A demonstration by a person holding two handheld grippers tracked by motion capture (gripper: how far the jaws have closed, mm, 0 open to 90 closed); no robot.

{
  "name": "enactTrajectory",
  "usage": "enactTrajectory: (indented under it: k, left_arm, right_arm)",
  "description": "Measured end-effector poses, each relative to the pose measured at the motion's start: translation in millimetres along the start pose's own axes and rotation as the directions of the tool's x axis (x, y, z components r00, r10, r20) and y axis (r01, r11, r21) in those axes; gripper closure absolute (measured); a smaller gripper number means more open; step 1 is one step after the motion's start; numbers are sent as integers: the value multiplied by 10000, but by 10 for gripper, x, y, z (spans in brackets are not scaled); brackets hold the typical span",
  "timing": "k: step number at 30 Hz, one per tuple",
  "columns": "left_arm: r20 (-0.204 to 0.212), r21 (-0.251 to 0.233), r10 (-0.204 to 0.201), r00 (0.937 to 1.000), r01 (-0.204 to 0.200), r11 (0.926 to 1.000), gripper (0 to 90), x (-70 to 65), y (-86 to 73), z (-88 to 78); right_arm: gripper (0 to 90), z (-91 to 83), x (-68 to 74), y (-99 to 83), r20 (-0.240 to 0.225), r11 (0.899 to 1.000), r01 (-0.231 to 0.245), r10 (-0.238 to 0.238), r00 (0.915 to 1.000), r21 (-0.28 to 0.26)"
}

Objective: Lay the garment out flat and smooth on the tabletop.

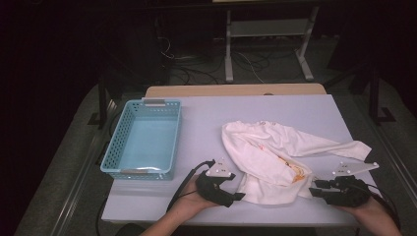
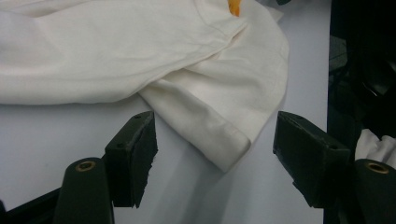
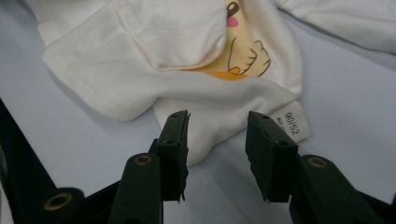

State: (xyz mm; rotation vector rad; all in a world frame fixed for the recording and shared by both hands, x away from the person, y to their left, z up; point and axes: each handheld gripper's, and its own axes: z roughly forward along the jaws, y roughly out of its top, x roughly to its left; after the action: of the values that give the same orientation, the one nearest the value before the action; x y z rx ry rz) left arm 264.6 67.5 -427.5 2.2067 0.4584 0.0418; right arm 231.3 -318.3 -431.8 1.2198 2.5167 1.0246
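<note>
I see the pale table [image 1: 206,118] in a dark room, both grippers [image 1: 231,189] [image 1: 317,189] gaping at the white shirt's [image 1: 265,152] hem.

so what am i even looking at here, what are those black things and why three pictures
A person sits at a table holding a hand-held gripper in each hand: the left gripper and the right gripper, each with two black jaws. The high view looks down on the table from above. The other two pictures come from small cameras riding on each gripper, looking along its jaws. On the table lie a crumpled white shirt with a cartoon print and an empty blue basket. Both grippers stand open at the shirt's near edge. A fold of cloth lies between each pair of jaws, but nothing is gripped yet.
</note>
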Motion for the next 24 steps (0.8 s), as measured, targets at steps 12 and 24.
enactTrajectory:
  k: [12,24]
  left_arm:
    - [217,454,196,9996,-206,9988,605,25,18,99]
    - [-52,729,-68,10000,72,9973,829,125,-20,14]
  right_arm:
    - [560,50,100,-27,-172,9991,315,-310,9994,279]
    - [562,74,113,-43,-84,9977,505,-502,9987,454]
